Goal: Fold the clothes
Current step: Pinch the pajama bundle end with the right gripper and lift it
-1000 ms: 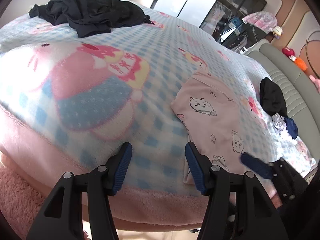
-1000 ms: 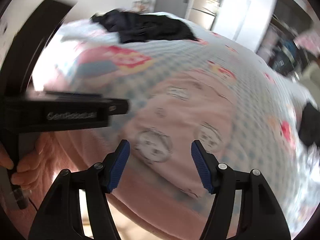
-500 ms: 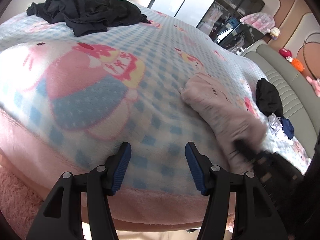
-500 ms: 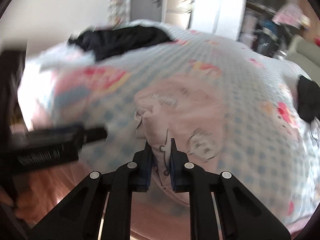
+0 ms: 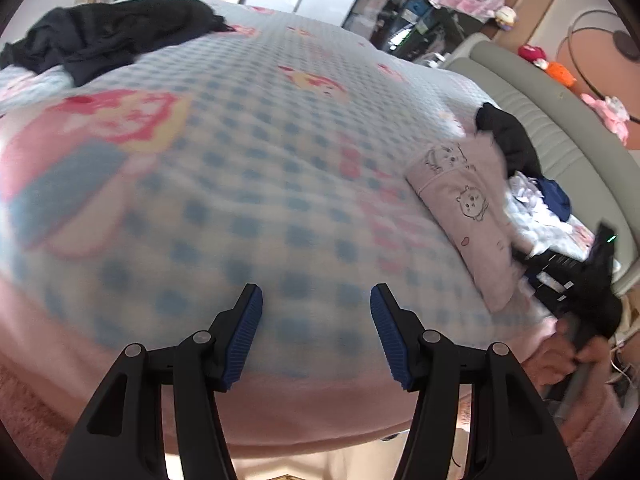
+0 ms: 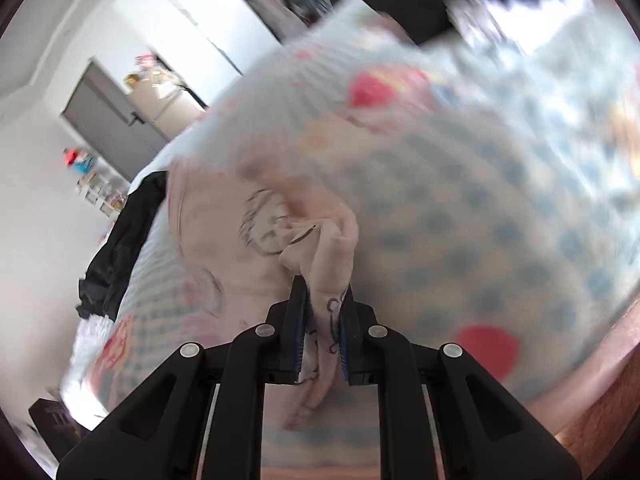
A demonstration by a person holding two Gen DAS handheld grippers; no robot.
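Note:
A folded pale pink garment point(image 5: 468, 204) with small cartoon animals lies at the right side of the bed, beside a small clothes pile. My right gripper point(image 6: 325, 312) is shut on this pink garment point(image 6: 280, 240), a bunched edge pinched between its blue pads. In the left wrist view the right gripper point(image 5: 520, 258) shows at the far right, held by a hand point(image 5: 560, 356). My left gripper point(image 5: 316, 334) is open over the near edge of the checked blanket point(image 5: 248, 184), nothing between its fingers.
A heap of black clothes point(image 5: 104, 36) lies at the bed's far left. A black garment point(image 5: 510, 140) and blue and white items point(image 5: 540, 200) sit at the right by the grey padded headboard point(image 5: 560, 128). Cabinets and shelves stand beyond the bed.
The right gripper shut on the pink garment and dragged it across the bed to the right, rolling strongly as it went. The left gripper shifted sideways, still open.

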